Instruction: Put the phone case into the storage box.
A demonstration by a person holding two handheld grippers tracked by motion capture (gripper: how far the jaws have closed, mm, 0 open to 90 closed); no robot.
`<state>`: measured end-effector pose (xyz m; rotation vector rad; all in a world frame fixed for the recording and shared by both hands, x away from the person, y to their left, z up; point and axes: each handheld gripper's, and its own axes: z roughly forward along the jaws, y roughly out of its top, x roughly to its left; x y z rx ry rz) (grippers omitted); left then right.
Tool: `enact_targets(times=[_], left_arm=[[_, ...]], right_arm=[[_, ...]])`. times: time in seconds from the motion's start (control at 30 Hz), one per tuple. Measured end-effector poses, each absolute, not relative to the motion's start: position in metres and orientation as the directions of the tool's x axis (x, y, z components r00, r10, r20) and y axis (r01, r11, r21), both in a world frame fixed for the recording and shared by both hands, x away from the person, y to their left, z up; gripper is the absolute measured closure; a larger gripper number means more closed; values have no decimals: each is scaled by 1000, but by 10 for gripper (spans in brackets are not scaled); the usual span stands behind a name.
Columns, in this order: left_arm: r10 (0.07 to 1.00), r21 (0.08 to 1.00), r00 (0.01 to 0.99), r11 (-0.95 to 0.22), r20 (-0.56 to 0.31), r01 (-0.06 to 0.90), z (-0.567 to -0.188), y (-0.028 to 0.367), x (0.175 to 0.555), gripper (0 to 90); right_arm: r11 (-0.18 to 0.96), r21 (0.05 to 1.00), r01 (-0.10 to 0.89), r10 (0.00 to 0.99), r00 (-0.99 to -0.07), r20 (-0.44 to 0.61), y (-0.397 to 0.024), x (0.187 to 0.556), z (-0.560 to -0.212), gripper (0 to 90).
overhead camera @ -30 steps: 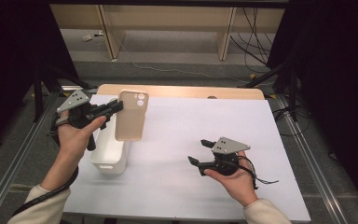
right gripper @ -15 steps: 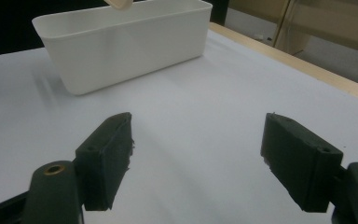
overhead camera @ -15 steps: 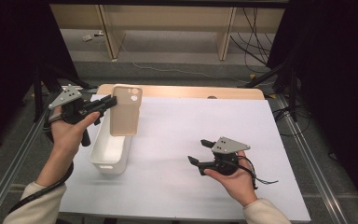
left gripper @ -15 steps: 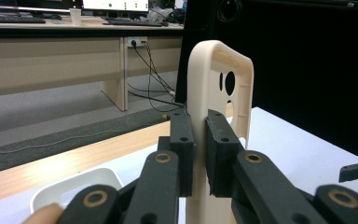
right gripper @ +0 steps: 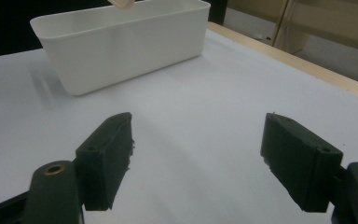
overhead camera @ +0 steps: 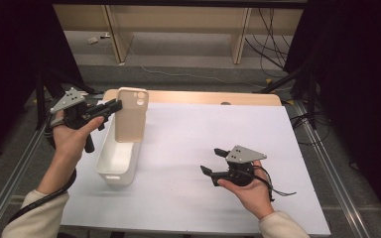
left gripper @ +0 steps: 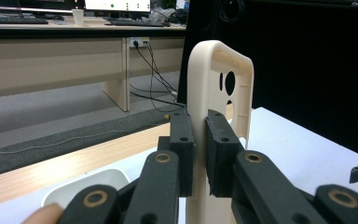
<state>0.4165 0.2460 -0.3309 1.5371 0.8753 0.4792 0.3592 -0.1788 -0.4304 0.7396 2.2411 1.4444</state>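
1. Left gripper (overhead camera: 113, 105) sits at the far left of the table, held up in the person's left hand (overhead camera: 74, 139), with its jaws clamped on the edge of a beige phone case (overhead camera: 131, 115).
2. Seen in the left gripper view, the two black pads (left gripper: 182, 140) press on either side of the phone case (left gripper: 216, 88), which stands upright between them with its camera holes near the top.
3. From the high view, the phone case hangs upright in the air, its lower end just above the far end of a white plastic bin (overhead camera: 119, 158).
4. That bin stands on the white table (overhead camera: 188, 148), left of the middle, long side running near to far; its inside is not clear enough to tell what it holds.
5. In the right gripper view the bin (right gripper: 121, 42) lies well beyond the jaws, with the bottom tip of the phone case (right gripper: 122, 3) just above its far rim.
6. Right gripper (overhead camera: 213, 161) rests low over the table at the near right, held in the person's right hand (overhead camera: 250, 191), well apart from the bin.
7. Its jaws stand wide open with nothing between them, only bare table surface (right gripper: 200, 130) showing in the gap.
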Motion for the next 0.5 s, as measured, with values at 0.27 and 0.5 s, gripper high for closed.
enact_targets(times=[0.27,0.5], left_arm=[[758,966,622,36,-194,257,-332,250,420,824],[766,967,615,34,-187,252,-333,255,424,824]], right_arm=[[339,912,230,611,-791,-28,-180,359,-430,263],[325,917,229,615,-788,-21,-179,359,-431,263]])
